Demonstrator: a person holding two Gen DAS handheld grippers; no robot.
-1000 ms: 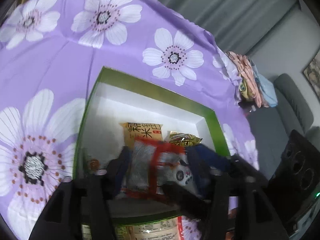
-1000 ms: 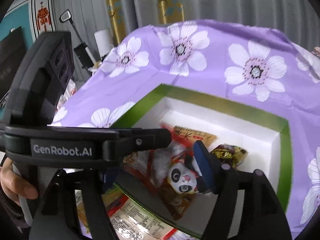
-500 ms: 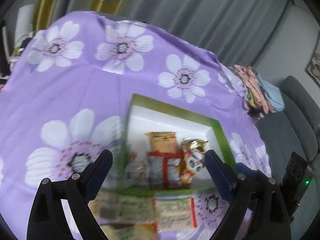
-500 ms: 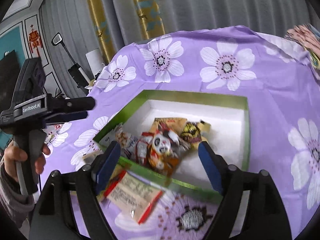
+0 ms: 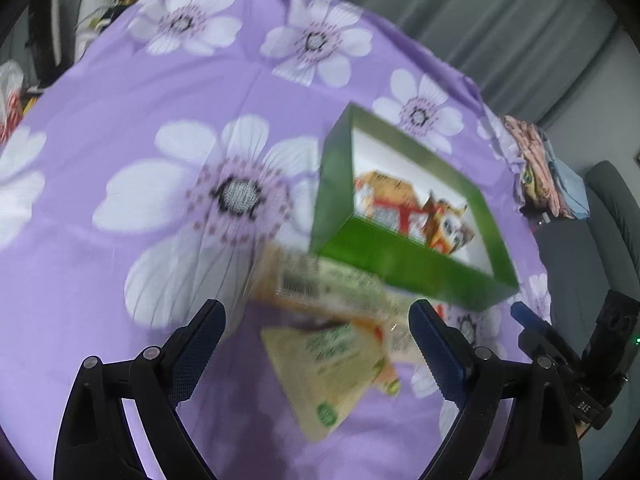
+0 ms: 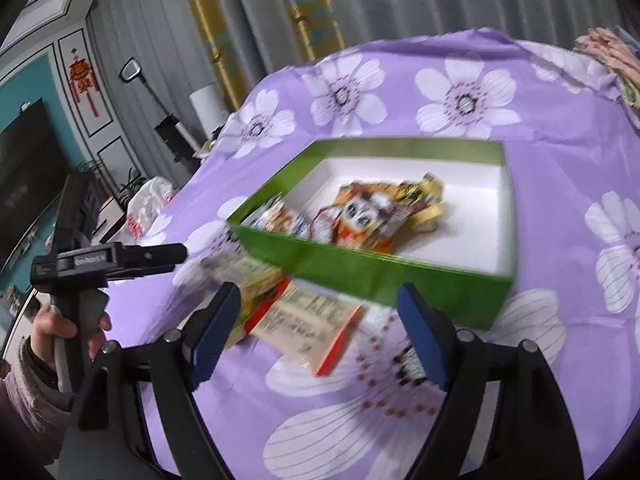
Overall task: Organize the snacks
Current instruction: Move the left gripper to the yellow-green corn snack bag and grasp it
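Observation:
A green box (image 5: pixel 400 266) with a white inside stands on the purple flowered cloth (image 5: pixel 120 128) and holds several snack packets (image 5: pixel 416 216), one with a panda face (image 6: pixel 360 214). Flat packets lie on the cloth in front of the box: a pale one with a barcode (image 5: pixel 316 284) and a yellow-green one (image 5: pixel 340 364). In the right wrist view a red-edged packet (image 6: pixel 308 320) lies by the box wall (image 6: pixel 360 270). My left gripper (image 5: pixel 316 312) hovers open above the loose packets. My right gripper (image 6: pixel 318 296) is open and empty too, just short of the box.
Folded clothes (image 5: pixel 536 168) lie at the table's far right edge, with a grey sofa (image 5: pixel 612 208) beyond. A hand (image 6: pixel 60 328) holds the left gripper's handle at the left of the right wrist view. A plastic bag (image 6: pixel 148 204) and a dark screen (image 6: pixel 24 176) stand behind it.
Both grippers let go of the packets inside the box, opened wider and drew back from it. The packets stay in the box, and the loose packets in front came into view.

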